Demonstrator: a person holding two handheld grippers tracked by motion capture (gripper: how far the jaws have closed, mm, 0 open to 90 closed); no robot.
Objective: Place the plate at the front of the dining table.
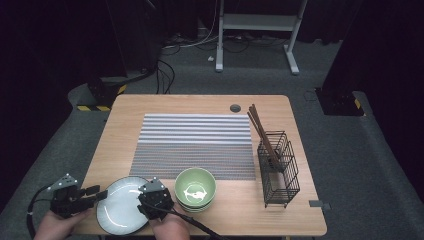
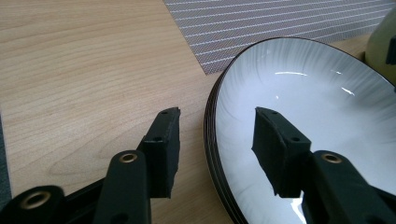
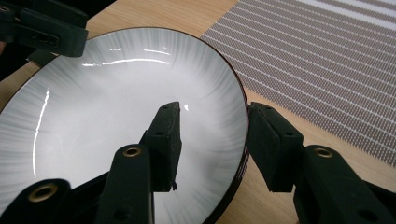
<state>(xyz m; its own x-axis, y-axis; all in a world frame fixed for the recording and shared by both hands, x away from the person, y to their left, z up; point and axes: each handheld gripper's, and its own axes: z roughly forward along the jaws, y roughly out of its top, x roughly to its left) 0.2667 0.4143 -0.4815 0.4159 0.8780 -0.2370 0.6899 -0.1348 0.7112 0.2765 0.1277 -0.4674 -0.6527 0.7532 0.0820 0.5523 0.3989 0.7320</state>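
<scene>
A white ribbed plate with a dark rim lies at the table's near left edge. My left gripper is at its left side. In the left gripper view that gripper is open, one jaw over the wood and the other over the plate, with the rim between them. My right gripper is at the plate's right side. In the right gripper view it is open too and straddles the rim of the plate. A green bowl sits just right of the plate.
A striped grey placemat covers the table's middle. A black wire basket with brown chopsticks stands at the right. The green bowl is close behind the plate. Bare wood lies between bowl and basket.
</scene>
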